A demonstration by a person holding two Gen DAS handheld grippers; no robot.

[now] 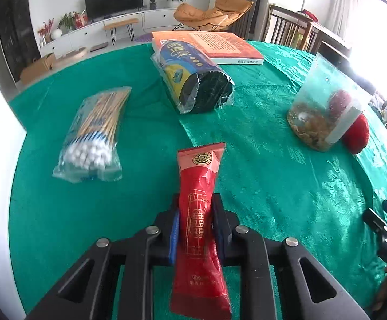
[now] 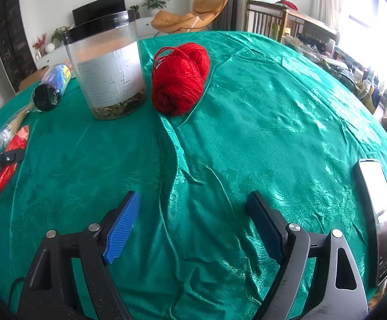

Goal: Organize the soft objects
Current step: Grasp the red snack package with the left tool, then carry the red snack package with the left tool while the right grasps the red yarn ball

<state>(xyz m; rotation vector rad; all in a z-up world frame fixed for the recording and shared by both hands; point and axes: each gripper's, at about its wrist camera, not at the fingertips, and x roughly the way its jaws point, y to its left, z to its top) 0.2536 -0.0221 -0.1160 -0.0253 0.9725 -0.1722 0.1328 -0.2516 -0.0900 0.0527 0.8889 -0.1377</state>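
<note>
My left gripper point(image 1: 195, 208) is shut on a long red snack packet point(image 1: 200, 186), the blue pads pinching its middle just above the green tablecloth point(image 1: 260, 160). The same red packet point(image 2: 9, 160) shows at the left edge of the right wrist view, with the left gripper's black arm across it. A clear bag of cotton swabs point(image 1: 92, 138) lies to the left. A wrapped roll of dark bags point(image 1: 193, 80) lies further back. A ball of red yarn point(image 2: 178, 80) sits beside a clear plastic jar point(image 2: 108, 66). My right gripper point(image 2: 193, 200) stands open over bare cloth, holding nothing.
An orange book point(image 1: 212, 46) lies at the table's far edge behind the roll. A dark phone point(image 2: 377, 213) lies on the cloth at the right of my right gripper. The tablecloth point(image 2: 220, 160) is wrinkled with raised folds. Chairs stand beyond the table.
</note>
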